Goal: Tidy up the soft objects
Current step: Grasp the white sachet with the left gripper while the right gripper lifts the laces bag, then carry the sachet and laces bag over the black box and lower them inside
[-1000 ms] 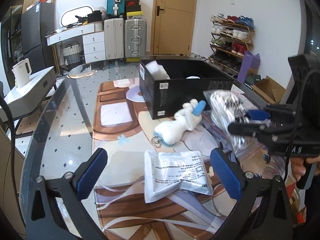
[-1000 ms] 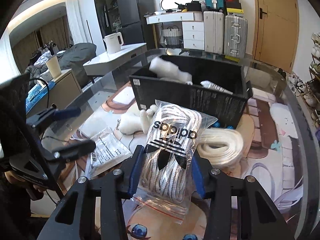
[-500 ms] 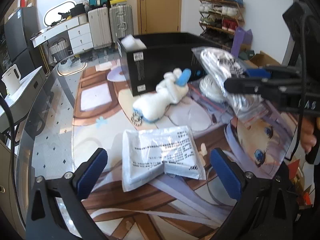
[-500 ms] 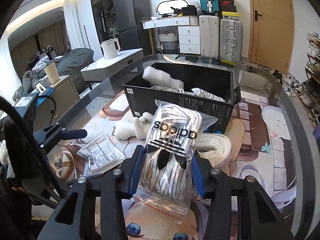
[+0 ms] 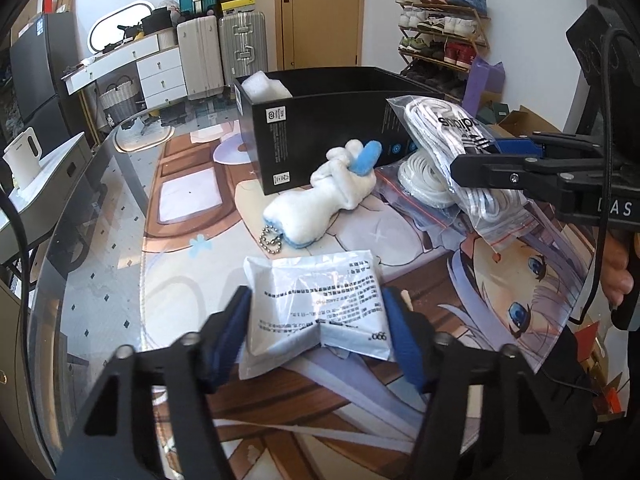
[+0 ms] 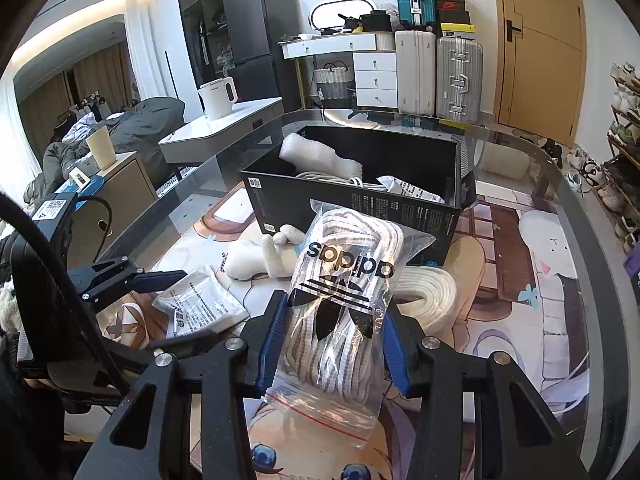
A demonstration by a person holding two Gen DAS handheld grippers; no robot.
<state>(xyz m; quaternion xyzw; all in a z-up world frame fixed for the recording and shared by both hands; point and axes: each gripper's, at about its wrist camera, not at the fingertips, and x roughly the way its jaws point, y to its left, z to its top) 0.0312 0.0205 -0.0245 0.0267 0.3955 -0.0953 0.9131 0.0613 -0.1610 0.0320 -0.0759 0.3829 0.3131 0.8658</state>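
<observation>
Left wrist view shows the white pouch (image 5: 318, 304) printed with black text, lying flat on the illustrated mat (image 5: 500, 280), framed by the left gripper (image 5: 318, 334). Its jaws are closing, with the pouch between them; the blue pads sit at the pouch's two side edges, though whether they press yet is hard to tell. Taking it across its width looks sensible: the packet is limp, and a squeeze from both edges should bunch it enough to lift.

Right wrist view has the right gripper (image 6: 330, 344) clamped narrowly on a clear zip bag of white laces (image 6: 344, 296), its pads biting the bag's lower half so the upper part leans toward the black box (image 6: 360, 208). That hold seems to be a ready position for dropping the bag into the box, which stands just beyond it.

Between pouch and box lies a white plush toy (image 5: 320, 204) with a blue part and a bead chain, resting against the box's front wall. A loose coil of white cord (image 6: 424, 292) sits beside it on the mat. Inside the box there is already a white foam piece (image 6: 320, 158), some cord and another printed packet, so sorting appears partly done. Everything rests on a glass table (image 5: 100, 240).
</observation>
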